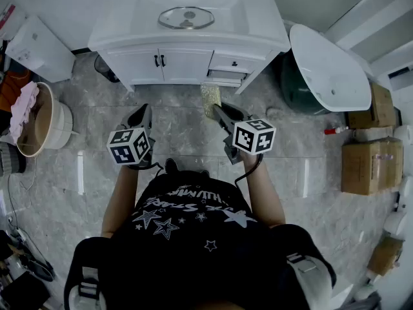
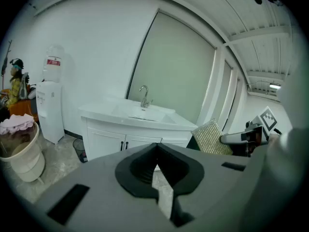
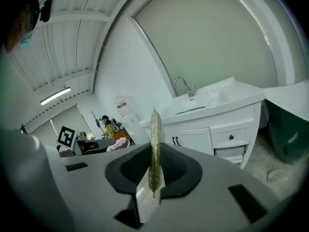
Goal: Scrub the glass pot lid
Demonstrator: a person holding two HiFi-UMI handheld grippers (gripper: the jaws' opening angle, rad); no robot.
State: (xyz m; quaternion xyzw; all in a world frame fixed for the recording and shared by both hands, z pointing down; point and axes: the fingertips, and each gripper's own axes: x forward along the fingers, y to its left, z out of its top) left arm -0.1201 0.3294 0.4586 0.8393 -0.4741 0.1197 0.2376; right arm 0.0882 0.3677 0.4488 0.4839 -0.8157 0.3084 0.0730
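The glass pot lid (image 1: 186, 17) with a metal rim and knob lies in the basin of the white sink cabinet (image 1: 258, 34) at the top of the head view. Well short of the cabinet, over the floor, my right gripper (image 1: 218, 108) is shut on a thin gold-green scrub pad (image 1: 210, 99), which stands edge-on between the jaws (image 3: 155, 149). That pad (image 2: 211, 138) also shows at the right of the left gripper view. My left gripper (image 1: 141, 113) is beside it, jaws shut with nothing between them (image 2: 155, 146).
A white bathtub (image 1: 326, 66) stands right of the cabinet, with cardboard boxes (image 1: 369, 165) further right. A wooden tub with pink cloth (image 1: 35, 118) and a water dispenser (image 1: 39, 49) are at the left. A small drawer (image 1: 224, 75) stands slightly open. Grey tiled floor lies between me and the cabinet.
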